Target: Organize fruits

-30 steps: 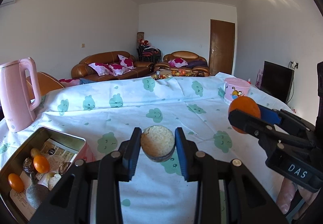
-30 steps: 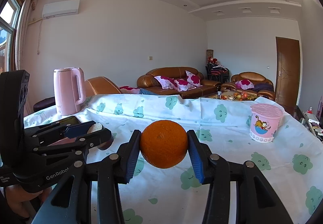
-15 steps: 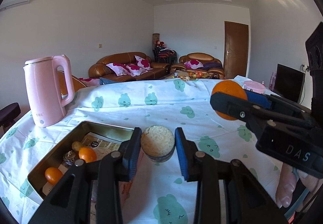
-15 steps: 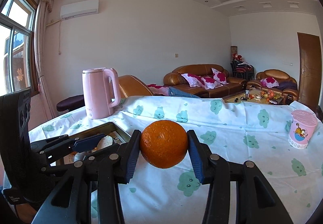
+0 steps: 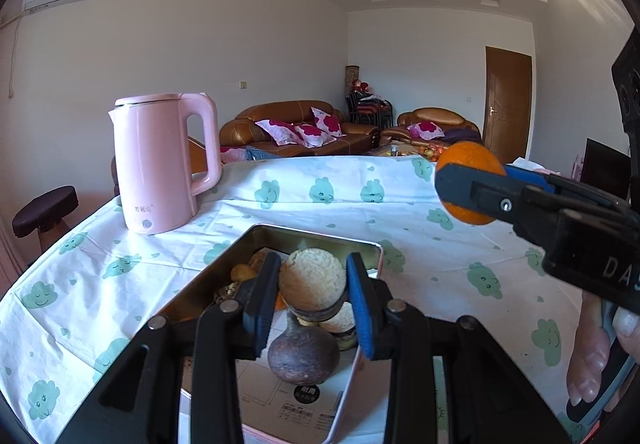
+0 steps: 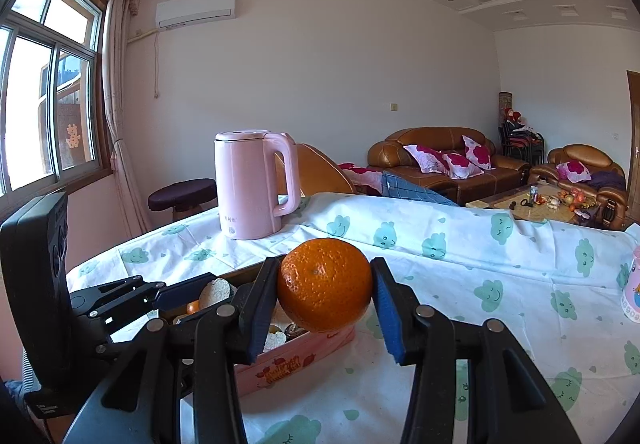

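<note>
Left wrist: left gripper (image 5: 313, 294) clamps a pale halved fruit (image 5: 313, 280) over the tin (image 5: 372, 244) — right gripper (image 6: 325, 318) grips a dimpled orange (image 6: 325, 284) beside its rim.

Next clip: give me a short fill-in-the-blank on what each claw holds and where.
The right claw is shut on an ____. The left claw grips a pale cut fruit half above the open ____. On the clouded tablecloth behind that container stands a kettle coloured ____.
Missing words: orange; tin; pink.
</note>
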